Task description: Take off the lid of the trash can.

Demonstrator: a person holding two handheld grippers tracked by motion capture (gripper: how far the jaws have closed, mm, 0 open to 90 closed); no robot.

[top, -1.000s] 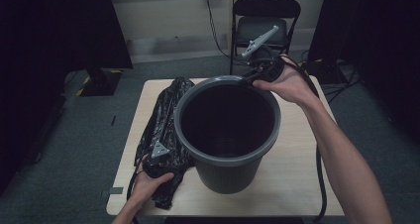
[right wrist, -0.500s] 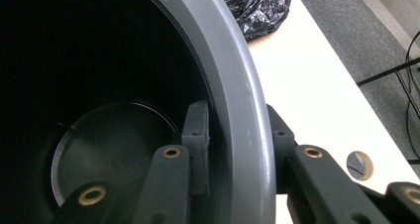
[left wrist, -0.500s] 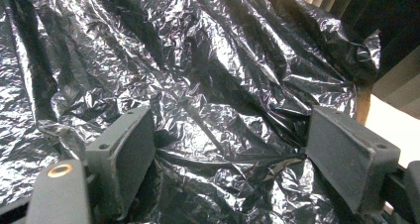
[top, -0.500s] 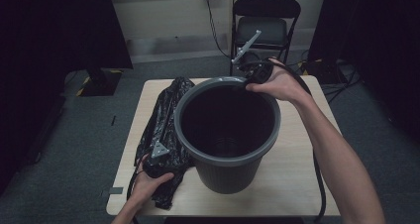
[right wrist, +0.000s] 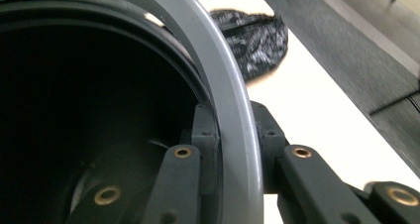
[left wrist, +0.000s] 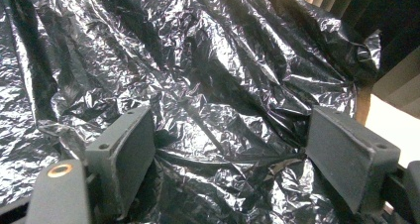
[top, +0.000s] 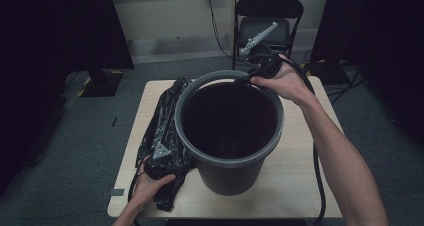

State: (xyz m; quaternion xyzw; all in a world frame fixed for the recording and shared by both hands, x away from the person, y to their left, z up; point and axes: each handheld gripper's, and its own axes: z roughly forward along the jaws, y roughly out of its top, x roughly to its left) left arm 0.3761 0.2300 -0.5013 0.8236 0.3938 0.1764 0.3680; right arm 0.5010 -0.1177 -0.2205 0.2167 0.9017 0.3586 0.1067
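Two grippers work at a pale wooden counter (top: 295, 186), seen from above and from each gripper's own camera. Largest on the counter is a dark grey plastic bin (top: 229, 131), standing upright near the middle with its round mouth open upward; its interior is dark, and faint rings show on its floor. The bin's lighter grey rim (right wrist: 233, 110) crosses the right gripper view as a broad curved band.

Left of the bin, touching its wall, lies a crumpled black plastic bag (top: 165, 121), stretched along the counter from the far edge toward the near edge. In the left gripper view the bag (left wrist: 208, 85) shows as glossy, heavily creased film, with a strip of pale counter at the right edge.

Right hand (top: 287, 81): it holds the right gripper (top: 246, 79) at the far right part of the bin's rim. In the right gripper view this gripper (right wrist: 233, 140) straddles the rim, one jaw inside the bin and one outside, both pads pressed against the rim; the jaws have just been closing, with the rim between them. A black cable trails from this gripper along the forearm to the near edge of the counter.

Left hand (top: 150, 183): it holds the left gripper (top: 161, 138) low over the near part of the bag. In the left gripper view its jaws (left wrist: 228, 149) stand wide apart above the film, gripping nothing.

Behind the counter stands a black folding chair (top: 267, 21) on grey carpet.
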